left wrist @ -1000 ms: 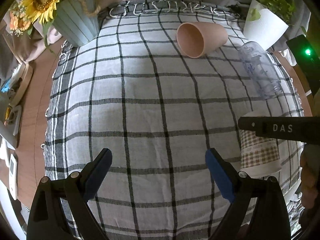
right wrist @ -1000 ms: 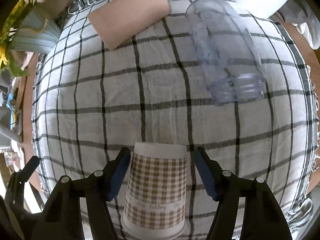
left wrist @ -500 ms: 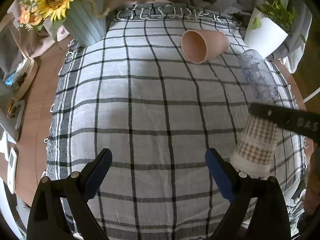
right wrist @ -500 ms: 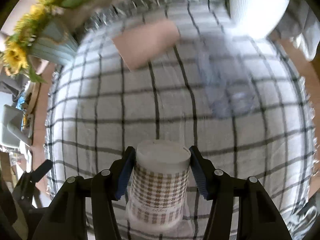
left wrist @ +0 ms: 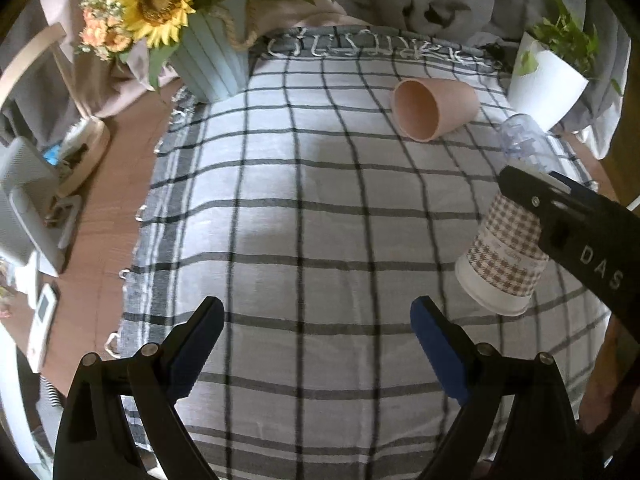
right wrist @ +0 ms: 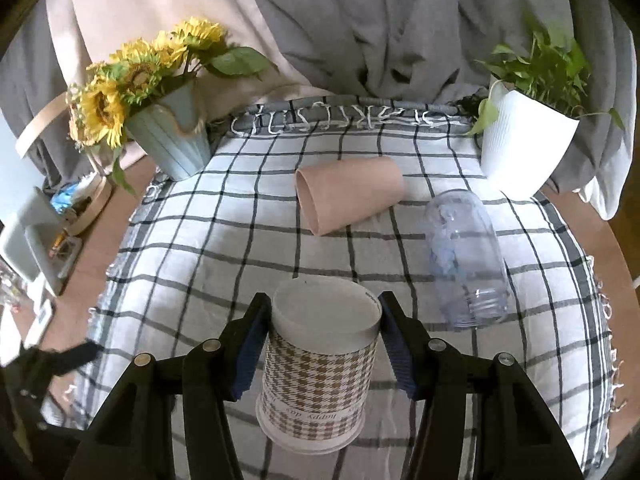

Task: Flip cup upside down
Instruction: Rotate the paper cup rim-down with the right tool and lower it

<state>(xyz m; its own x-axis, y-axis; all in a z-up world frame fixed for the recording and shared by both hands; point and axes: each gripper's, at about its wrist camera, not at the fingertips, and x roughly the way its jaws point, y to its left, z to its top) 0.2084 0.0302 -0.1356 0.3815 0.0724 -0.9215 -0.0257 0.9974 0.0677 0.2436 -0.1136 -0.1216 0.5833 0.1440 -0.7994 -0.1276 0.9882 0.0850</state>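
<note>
Right gripper [right wrist: 324,322] clamped on houndstooth cup [right wrist: 316,376], base-up only in its own view; left gripper [left wrist: 316,320] spread.

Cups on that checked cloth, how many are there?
3. A houndstooth paper cup is held in the right gripper, base up. A pink cup lies on its side at the far end. A clear plastic cup lies on its side to the right.
</note>
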